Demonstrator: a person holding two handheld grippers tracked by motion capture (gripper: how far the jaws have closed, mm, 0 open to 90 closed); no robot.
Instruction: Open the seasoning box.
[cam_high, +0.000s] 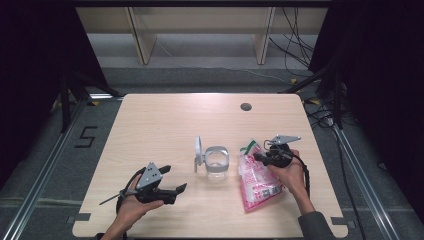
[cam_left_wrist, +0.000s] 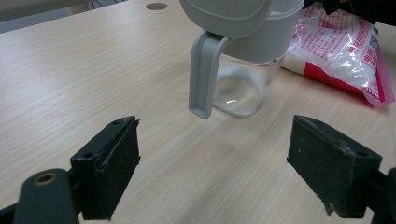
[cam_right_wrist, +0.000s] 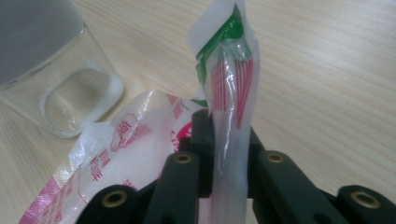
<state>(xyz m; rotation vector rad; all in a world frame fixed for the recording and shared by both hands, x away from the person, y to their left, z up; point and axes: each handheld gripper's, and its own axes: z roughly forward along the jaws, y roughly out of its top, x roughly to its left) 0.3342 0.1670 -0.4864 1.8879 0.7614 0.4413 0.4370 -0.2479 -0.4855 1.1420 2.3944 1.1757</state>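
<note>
Two grippers: one in each hand, low over the worktop (cam_high: 165, 115).
Right gripper (cam_right_wrist: 227, 140): clamped on the upper edge of the pink-and-white bag (cam_right_wrist: 229, 84), a fold of film pinched between its jaws.
Bag: lying on the right half of the worktop, just beside the clear jar (cam_high: 217, 163).
Jar: upright at mid-worktop, grey lid flipped open.
Left gripper (cam_left_wrist: 224, 163): jaws wide apart, nothing between them, facing the jar's handle (cam_left_wrist: 203, 77), near but apart from it.
</note>
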